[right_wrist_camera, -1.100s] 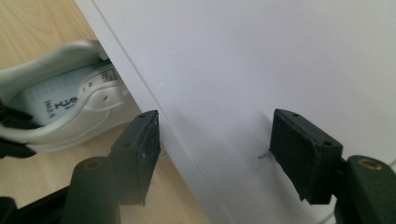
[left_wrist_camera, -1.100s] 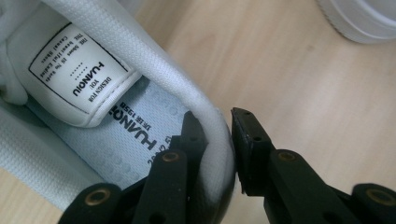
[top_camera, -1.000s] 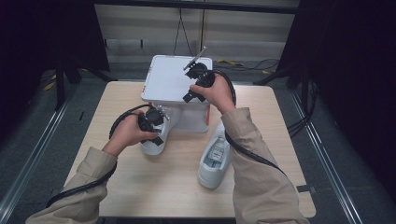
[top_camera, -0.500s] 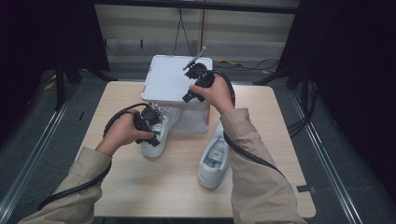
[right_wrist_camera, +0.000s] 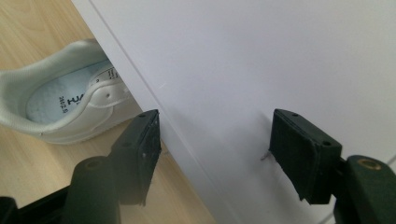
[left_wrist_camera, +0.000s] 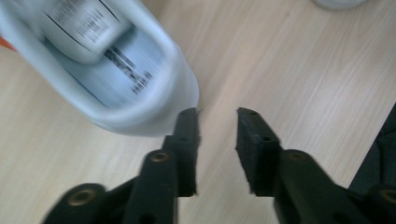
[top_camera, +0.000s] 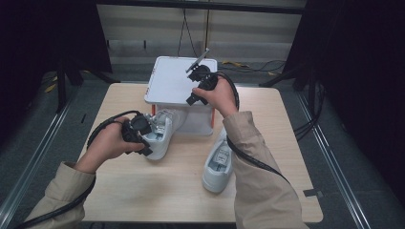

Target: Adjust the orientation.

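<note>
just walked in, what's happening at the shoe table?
A person works two handheld grippers at a wooden table. The left gripper is open beside the heel of a white sneaker whose toe points into the white box; its jaws have just been closing, nothing between them. The right gripper is open, at the box's top. A second sneaker lies nearby.

The person is wearing a beige jacket with long sleeves point(top_camera: 260, 167) reaching the wrists. Each hand is carrying a black gripper, left point(top_camera: 138, 133) and right point(top_camera: 200, 83), trailing a thick black cable. The fingers point(right_wrist_camera: 140, 149) are showing matte black blocky pads and brass-coloured screws.
</note>
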{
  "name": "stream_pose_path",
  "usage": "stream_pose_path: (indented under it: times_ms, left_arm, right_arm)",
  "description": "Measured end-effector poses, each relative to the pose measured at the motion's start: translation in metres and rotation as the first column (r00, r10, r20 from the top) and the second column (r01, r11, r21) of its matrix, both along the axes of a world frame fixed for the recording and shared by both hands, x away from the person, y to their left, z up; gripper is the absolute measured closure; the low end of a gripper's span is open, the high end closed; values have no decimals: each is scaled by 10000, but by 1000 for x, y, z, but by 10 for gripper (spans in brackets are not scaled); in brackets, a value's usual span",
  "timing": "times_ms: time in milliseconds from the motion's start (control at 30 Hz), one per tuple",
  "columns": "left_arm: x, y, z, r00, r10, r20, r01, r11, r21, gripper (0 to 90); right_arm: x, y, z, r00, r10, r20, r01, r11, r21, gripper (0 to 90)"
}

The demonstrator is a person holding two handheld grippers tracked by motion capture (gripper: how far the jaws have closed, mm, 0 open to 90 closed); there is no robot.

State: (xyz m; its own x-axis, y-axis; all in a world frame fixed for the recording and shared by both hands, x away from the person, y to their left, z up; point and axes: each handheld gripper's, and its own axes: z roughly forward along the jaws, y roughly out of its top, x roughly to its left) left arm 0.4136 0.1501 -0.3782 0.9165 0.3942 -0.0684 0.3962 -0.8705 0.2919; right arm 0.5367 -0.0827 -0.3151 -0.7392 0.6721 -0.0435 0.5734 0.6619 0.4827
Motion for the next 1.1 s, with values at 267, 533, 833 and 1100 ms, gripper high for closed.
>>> stream_pose_path:
  times_ms: [267,533,833,1100]
  left_arm:
    - [11,-6,-37,9994,146,-304,-142,9998,125,798]
    - [25,-13,-35,9996,283,51,-282,9993,-249,887]
    - [47,-29,-35,9982,584,133,-572,9952,-795,887]
    - [61,-48,-30,9970,666,396,-625,9935,-954,897]
  right_arm:
    - [0,-1,0,10000,67,43,-67,10000,3,332]
    - [0,0,0,9999,169,-1,-169,9998,-131,330]
    - [0,0,0,9995,314,-18,-314,9994,-147,330]
    - [1,-1,0,9993,369,-16,-369,9992,-129,330]
